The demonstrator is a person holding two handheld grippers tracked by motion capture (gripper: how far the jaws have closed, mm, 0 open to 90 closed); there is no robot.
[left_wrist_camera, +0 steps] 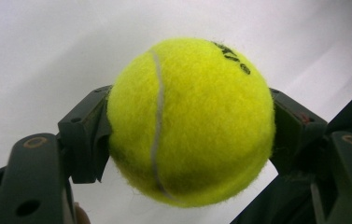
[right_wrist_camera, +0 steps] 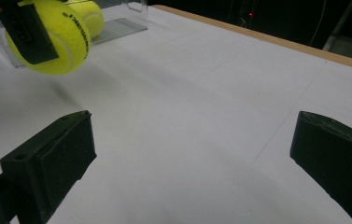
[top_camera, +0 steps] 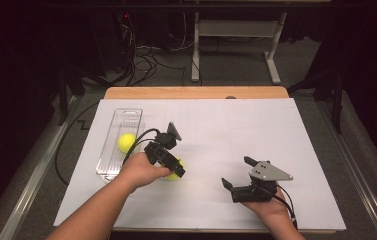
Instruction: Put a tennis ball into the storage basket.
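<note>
Left hand-held gripper (left_wrist_camera: 190, 126) clamps tennis ball (left_wrist_camera: 190, 121) across its middle; light, springy, fuzzy, grips well. Right hand-held gripper (right_wrist_camera: 192, 158) open wide, empty.

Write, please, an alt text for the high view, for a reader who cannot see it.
The left gripper holds a yellow tennis ball above a white table, beside a clear tray containing a second ball. The right gripper hovers open and empty.
</note>
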